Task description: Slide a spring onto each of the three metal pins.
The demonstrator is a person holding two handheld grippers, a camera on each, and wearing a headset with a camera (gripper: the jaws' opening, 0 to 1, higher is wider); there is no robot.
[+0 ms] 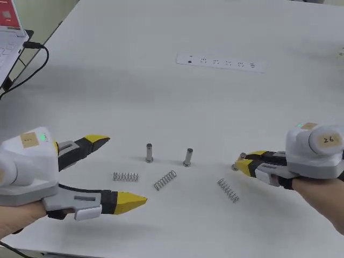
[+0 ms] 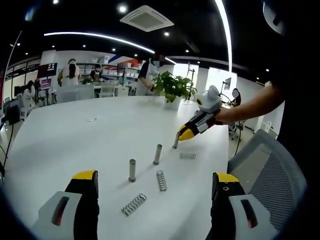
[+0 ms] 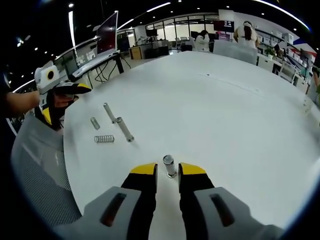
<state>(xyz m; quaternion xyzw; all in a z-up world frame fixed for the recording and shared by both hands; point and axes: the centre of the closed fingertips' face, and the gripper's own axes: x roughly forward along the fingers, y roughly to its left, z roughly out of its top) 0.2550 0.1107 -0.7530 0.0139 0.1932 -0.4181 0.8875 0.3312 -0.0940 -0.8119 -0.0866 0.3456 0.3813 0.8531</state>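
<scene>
— Where are the pins?
— Two short silvery metal pins, flat-headed cylinders, stand upright on the smooth white table [image 1: 134, 97]: the left pin [image 1: 149, 152] and the middle pin [image 1: 187, 157], near each other. The third pin [image 3: 169, 161] stands between the yellow tips of the right gripper [image 3: 168, 167].
— Pinched?
— Its jaws are drawn narrow on either side of the shaft. Whether they press it, I cannot tell.
— And the springs?
— Three thin coiled wire springs lie flat in front of the pins, none threaded on: the left spring [image 1: 126, 177], the middle spring [image 1: 164, 180], the right spring [image 1: 228, 190].
— The other claw?
— The left gripper [image 1: 126, 170], white-bodied with black jaws and yellow tips, is spread wide, and the left spring lies between its jaws.
— Anything behind?
— A long white plastic power strip [image 1: 219, 62].
</scene>
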